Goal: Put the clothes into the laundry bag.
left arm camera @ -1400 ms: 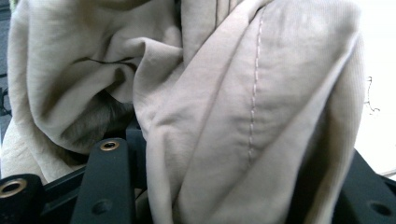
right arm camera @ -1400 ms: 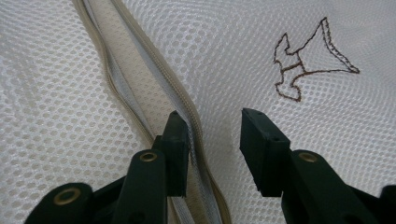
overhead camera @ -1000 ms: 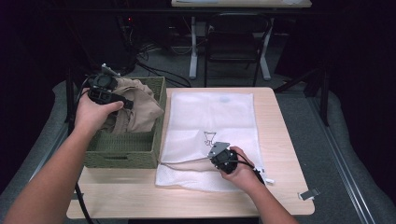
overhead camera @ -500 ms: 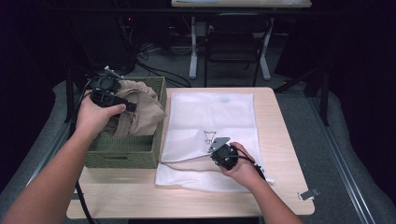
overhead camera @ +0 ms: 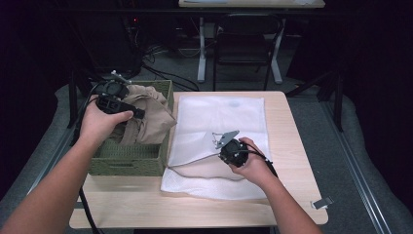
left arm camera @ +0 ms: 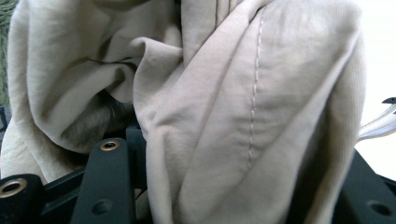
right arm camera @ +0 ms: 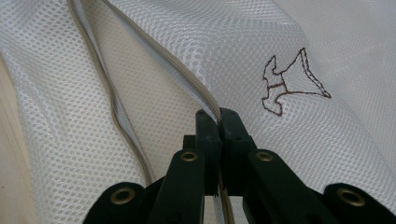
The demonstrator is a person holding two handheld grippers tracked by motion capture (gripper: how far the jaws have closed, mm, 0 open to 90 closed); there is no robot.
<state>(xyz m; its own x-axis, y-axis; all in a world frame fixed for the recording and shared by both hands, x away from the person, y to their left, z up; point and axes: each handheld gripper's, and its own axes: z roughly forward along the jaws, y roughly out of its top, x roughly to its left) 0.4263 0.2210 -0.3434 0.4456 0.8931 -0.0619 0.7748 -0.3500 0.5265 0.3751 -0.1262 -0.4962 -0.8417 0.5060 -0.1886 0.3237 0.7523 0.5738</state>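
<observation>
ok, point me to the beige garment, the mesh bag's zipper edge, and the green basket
beige garment [left arm camera: 243,116], left gripper view, on the stitched seam fold.
mesh bag's zipper edge [right arm camera: 187,74], right gripper view, on the edge above the shut jaws.
green basket [overhead camera: 127,163], high view, on its near wall.

Black chair [overhead camera: 242,36] beyond the table, small metal clip [overhead camera: 323,202] near its right corner.
</observation>
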